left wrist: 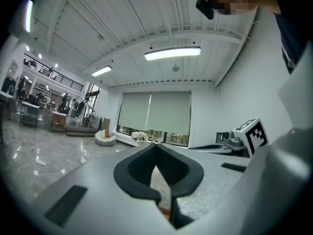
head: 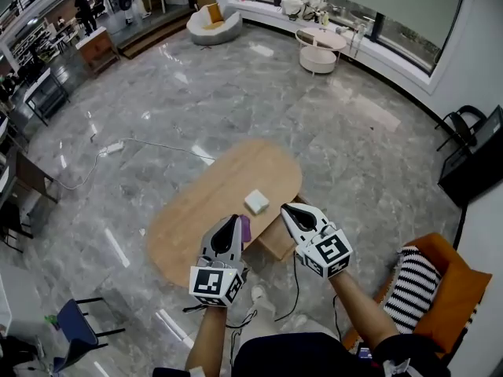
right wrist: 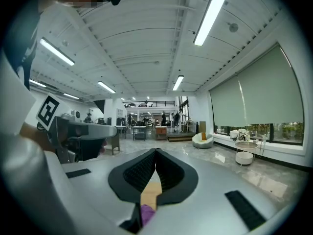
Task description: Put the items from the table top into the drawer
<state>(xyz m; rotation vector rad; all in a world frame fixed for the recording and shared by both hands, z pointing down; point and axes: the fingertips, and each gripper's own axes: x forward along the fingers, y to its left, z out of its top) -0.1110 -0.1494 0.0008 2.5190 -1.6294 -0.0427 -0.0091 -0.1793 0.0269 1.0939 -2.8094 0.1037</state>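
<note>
Two hand-held grippers hover above the task area in the head view: the left hand-held gripper [head: 229, 225] and the right hand-held gripper [head: 289, 210], both well above the oval light-wood worktop [head: 196, 210]. A small white square box [head: 256, 202] lies near the worktop's near edge. A small purple item [head: 245, 228] shows just beside the left jaw tips. A pale wooden box [head: 277, 242] protrudes below that edge; it reads as the open drawer. An orange armchair [head: 452, 289] stands well apart at the right, clear of the work.

Left gripper view: the left hand-held gripper [left wrist: 156, 148] has its jaws together, with nothing between them.

Right gripper view: the right hand-held gripper [right wrist: 156, 153] has its jaws together and empty. The worktop [right wrist: 152, 192] and the purple item [right wrist: 146, 213] show beyond them.

Step in hand, by judgement: approach, with no item grasped yet. The next move calls for parting one pair of jaws, lowering onto the nearer item, then clearing the drawer's front edge.
</note>
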